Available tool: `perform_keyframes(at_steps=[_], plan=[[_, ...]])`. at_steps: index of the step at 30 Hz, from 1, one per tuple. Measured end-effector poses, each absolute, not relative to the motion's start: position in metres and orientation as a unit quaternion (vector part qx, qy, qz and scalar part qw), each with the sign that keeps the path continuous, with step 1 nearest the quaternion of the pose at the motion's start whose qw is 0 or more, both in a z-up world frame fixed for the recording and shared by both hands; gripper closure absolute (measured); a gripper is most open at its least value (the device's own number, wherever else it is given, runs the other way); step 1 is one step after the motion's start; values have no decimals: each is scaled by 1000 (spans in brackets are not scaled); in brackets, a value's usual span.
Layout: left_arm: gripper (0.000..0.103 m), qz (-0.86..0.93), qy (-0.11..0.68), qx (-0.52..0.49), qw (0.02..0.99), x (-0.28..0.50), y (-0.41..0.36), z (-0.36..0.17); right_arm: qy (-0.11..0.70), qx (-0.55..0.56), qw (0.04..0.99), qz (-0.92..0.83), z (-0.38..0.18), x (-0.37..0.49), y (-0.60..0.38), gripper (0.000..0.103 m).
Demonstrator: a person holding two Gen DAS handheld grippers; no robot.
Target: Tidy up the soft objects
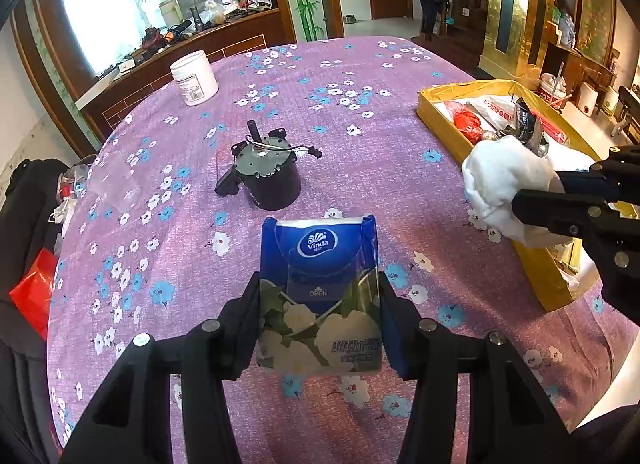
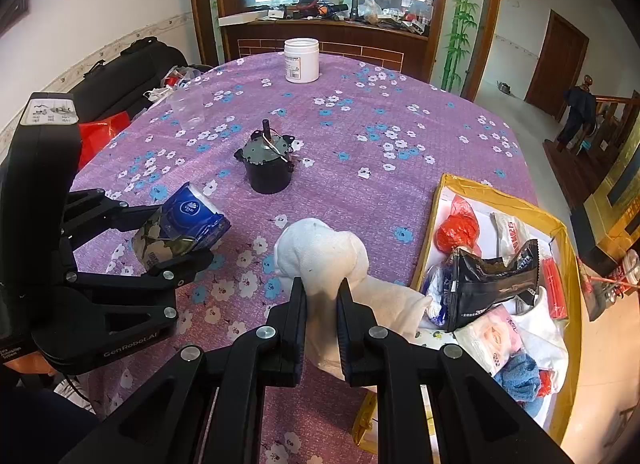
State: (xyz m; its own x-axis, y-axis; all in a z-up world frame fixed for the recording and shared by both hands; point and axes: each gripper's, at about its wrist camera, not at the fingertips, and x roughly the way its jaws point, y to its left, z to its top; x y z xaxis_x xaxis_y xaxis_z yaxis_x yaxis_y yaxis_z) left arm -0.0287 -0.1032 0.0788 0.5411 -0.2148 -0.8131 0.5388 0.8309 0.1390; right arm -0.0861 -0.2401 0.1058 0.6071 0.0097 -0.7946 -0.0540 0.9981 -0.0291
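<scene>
Tissue pack [image 1: 320, 296] sits clamped in my left tongs [image 1: 320, 328], bottom centre of the left view; my right tongs [image 2: 322, 324] pinch a white cloth [image 2: 324, 252] above the surface [image 2: 360, 191]. I judge both mid-carry: next, swing each over the yellow box [image 2: 560, 232] at right and release.

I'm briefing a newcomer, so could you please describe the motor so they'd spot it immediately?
Look at the purple flowered tablecloth. Near its middle stands the motor, nearer than the white jar. It's the only dark metal cylinder, with a grey top, upright shaft and loose wires.
</scene>
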Motion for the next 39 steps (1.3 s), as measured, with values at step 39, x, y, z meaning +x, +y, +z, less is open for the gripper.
perform_keyframes(at_steps=[39], plan=[[52, -226, 430, 191, 853, -34, -111, 73, 452, -34, 891, 5, 99, -92, -243, 88]])
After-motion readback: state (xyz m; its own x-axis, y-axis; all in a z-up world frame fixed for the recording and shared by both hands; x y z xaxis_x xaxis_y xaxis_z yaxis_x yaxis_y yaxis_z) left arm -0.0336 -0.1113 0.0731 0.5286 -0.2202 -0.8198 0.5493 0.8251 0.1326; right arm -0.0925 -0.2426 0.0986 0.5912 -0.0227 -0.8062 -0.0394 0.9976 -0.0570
